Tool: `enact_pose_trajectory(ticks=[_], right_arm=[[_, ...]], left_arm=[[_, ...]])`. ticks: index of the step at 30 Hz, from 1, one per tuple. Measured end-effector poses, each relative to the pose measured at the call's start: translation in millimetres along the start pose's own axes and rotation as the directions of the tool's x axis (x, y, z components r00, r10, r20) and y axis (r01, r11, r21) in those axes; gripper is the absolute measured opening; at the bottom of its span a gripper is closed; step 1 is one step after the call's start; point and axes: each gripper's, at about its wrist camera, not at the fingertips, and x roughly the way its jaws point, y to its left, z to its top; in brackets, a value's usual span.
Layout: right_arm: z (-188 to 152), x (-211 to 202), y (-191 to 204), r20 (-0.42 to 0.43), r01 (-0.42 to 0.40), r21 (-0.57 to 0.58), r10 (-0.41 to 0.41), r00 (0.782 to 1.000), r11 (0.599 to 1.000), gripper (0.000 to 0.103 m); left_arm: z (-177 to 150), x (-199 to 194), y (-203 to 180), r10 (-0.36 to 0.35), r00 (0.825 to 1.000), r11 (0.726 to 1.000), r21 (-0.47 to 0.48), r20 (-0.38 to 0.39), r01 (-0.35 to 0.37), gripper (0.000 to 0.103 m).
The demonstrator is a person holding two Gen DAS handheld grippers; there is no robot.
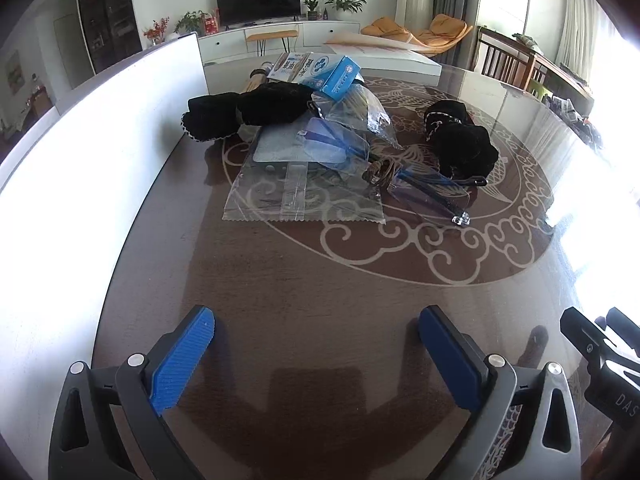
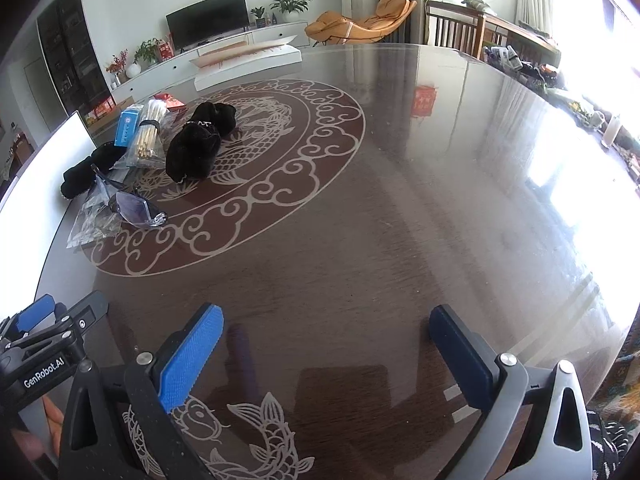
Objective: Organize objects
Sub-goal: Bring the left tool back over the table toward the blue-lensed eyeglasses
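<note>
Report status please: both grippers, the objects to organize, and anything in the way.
Left gripper open, empty. Right gripper open, empty. Clutter pile, safety glasses nearest, untouched on table. Path clear.

A home living room: television [image 1: 258,1], potted plants [image 1: 345,0], orange lounge chair [image 1: 432,32]

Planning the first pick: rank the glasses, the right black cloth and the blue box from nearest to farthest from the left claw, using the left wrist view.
1. Glasses, ahead, slightly right.
2. Black cloth, behind them, right.
3. Blue box, atop the far pile, centre.
</note>
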Motion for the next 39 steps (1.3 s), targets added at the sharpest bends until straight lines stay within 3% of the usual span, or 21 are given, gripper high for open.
enact_pose_trajectory(ticks=[12,39], right_arm=[[-2,2,8,-0.009,0.047,-0.045,-0.047,0.999,0.998,0.103],[-1,2,6,-0.008,0.043,-0.045,-0.044,0.999,0.998,0.103]], left_arm=[[16,11,0,-0.010,1.000,1.000,-0.001,0.010,0.010,0.103],[16,11,0,-0.010,1.000,1.000,-0.001,0.011,0.010,0.103]])
